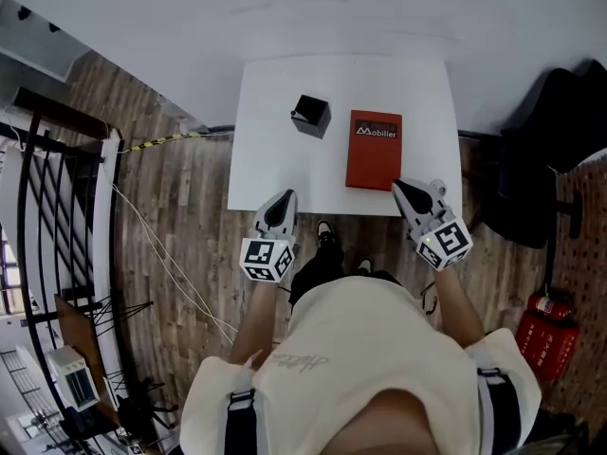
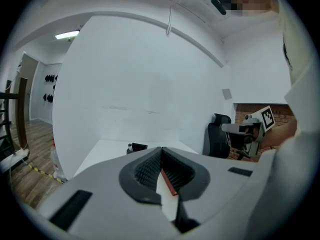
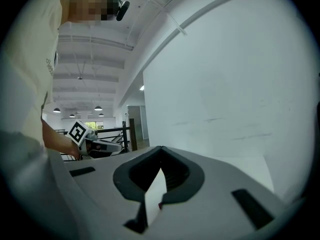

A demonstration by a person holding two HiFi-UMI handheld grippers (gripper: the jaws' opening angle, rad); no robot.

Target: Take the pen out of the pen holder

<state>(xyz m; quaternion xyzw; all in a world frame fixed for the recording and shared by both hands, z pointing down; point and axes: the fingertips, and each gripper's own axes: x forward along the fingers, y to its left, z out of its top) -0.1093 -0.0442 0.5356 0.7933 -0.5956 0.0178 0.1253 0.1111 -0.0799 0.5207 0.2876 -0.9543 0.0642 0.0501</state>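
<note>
White table (image 1: 275,93) stands against the far wall. A black pen holder (image 1: 311,115) sits on the far left-centre part of it. A red book (image 1: 374,150) lies flat just to the holder's right, not touching it. The pen cannot be made out inside the holder.

Left tool (image 1: 286,199) is over the near table edge, jaws clenched together with nothing between them. Right tool (image 1: 402,190) is at the near right edge, beside the book's near corner, jaws likewise pressed together and empty.

Jaws together on left gripper (image 1: 285,199), right gripper (image 1: 402,190)
</note>
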